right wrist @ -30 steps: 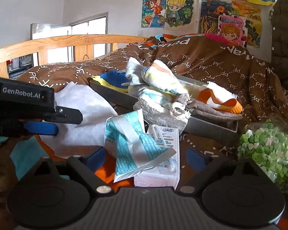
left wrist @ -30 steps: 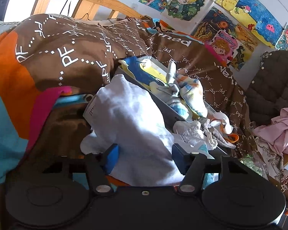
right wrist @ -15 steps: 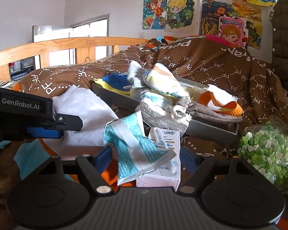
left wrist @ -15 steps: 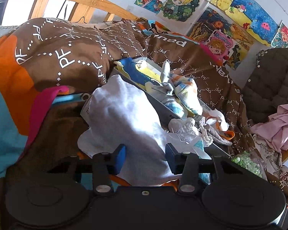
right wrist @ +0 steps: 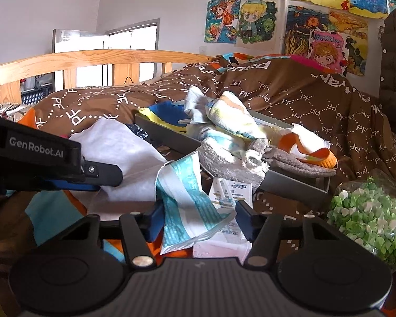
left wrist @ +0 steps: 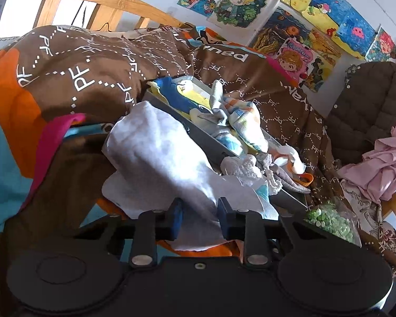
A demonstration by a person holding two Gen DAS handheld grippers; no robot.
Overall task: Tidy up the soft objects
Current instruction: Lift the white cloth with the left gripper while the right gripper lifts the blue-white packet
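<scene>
Left wrist view alone shows the pink garment (left wrist: pixel 380 169) heaped at far right. Brown quilt (left wrist: pixel 97 79) covers the bed; wooden rail (right wrist: pixel 97 58) and cartoon posters (right wrist: pixel 253 21) stand behind.

Right wrist view alone shows my left gripper (right wrist: pixel 103 179) from the side, low over the white cloth (right wrist: pixel 124 153).

Grey tray (right wrist: pixel 290 185) on the quilt holds piled socks (right wrist: pixel 232 121) and rags. Bag of green bits (right wrist: pixel 369 216) lies near the tray's corner.

My left gripper (left wrist: pixel 200 218): jaws closing, white cloth (left wrist: pixel 161 155) between them, pads not visibly pressing. My right gripper (right wrist: pixel 199 220): jaws closing around the teal-striped packet (right wrist: pixel 182 198), gaps still showing.
</scene>
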